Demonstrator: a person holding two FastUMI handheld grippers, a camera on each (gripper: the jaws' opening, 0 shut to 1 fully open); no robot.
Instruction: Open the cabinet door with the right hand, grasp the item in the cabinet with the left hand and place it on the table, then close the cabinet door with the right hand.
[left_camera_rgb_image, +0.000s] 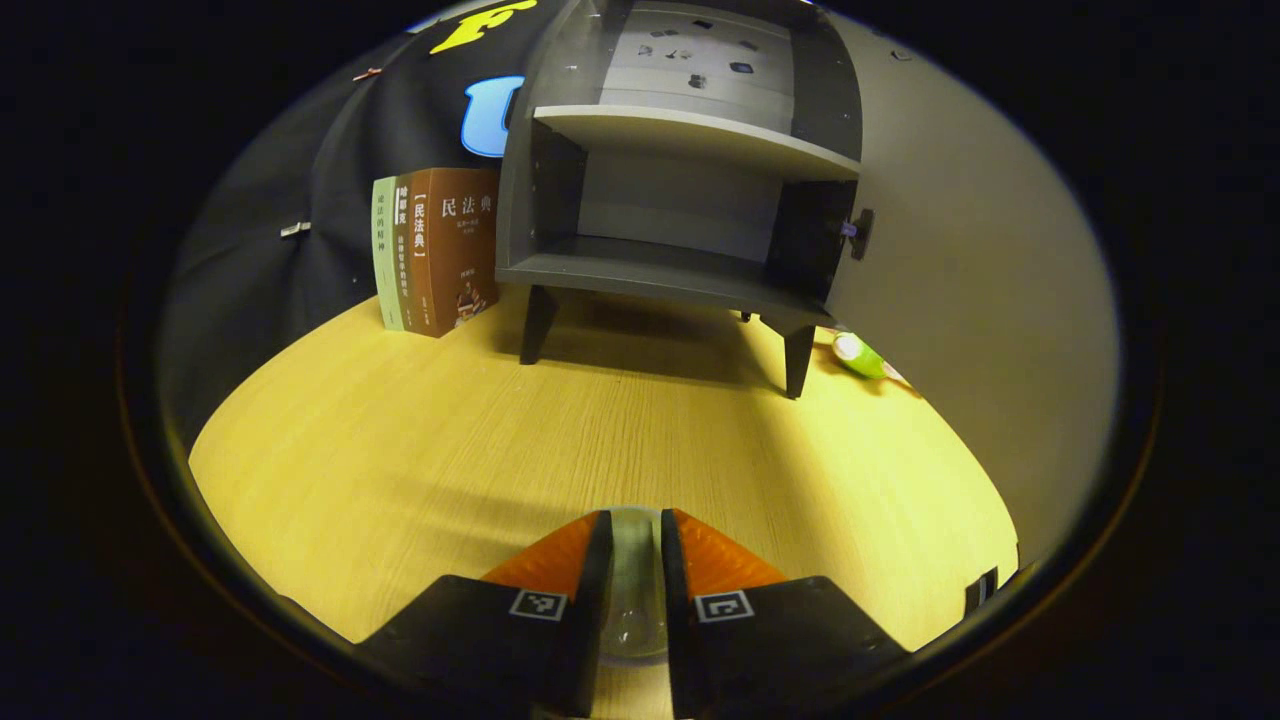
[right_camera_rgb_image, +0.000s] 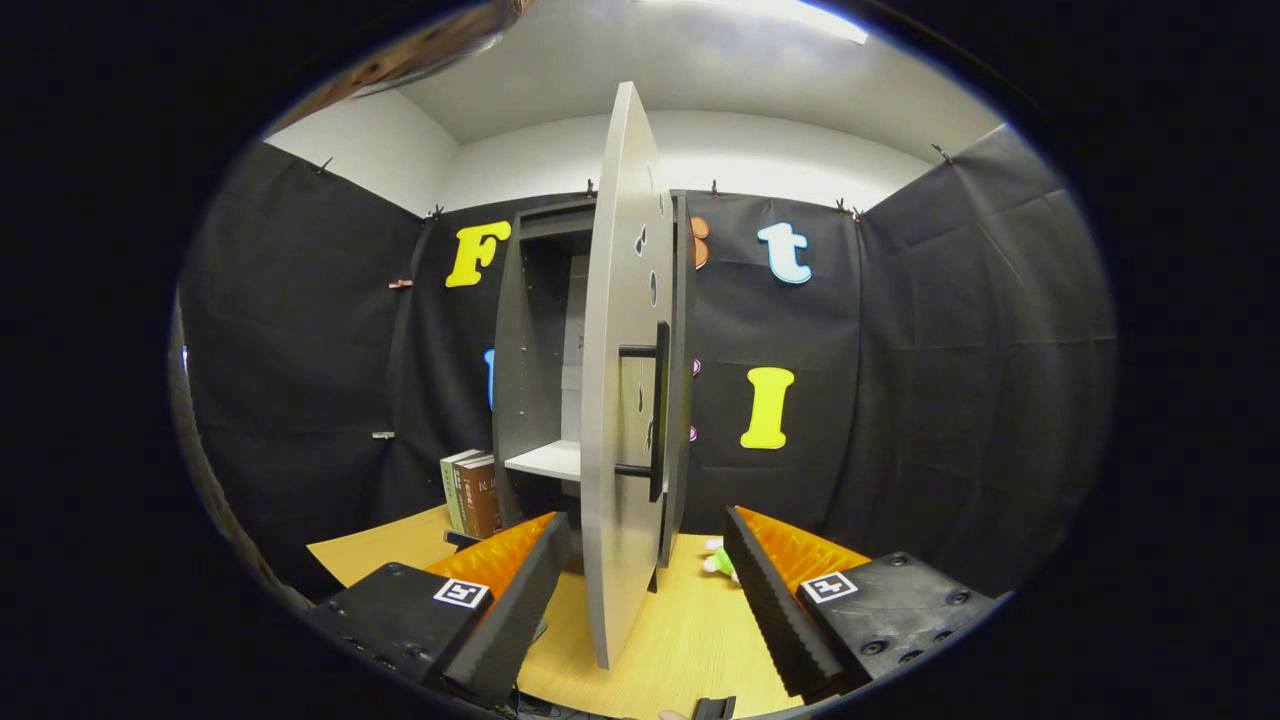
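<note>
Placement under way: clear glass item (left_camera_rgb_image: 632, 600) gripped in the narrow jaws of the left gripper (left_camera_rgb_image: 636, 528), low over the counter (left_camera_rgb_image: 400, 450), well clear of the emptied cabinet (left_camera_rgb_image: 680, 200). Next, by the look of it: lowering until the base rests, easing the jaws apart, then swinging the door (right_camera_rgb_image: 615, 400) shut. Right gripper (right_camera_rgb_image: 645, 520) poised with jaws wide, flanking the door's edge below the handle (right_camera_rgb_image: 657, 410). Brown book (left_camera_rgb_image: 455, 250) beside the cabinet titled 民法典; neighbouring spines too small to read.

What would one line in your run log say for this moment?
door: open | left gripper: shut on clear item above table | right gripper: open, straddling door edge
</note>
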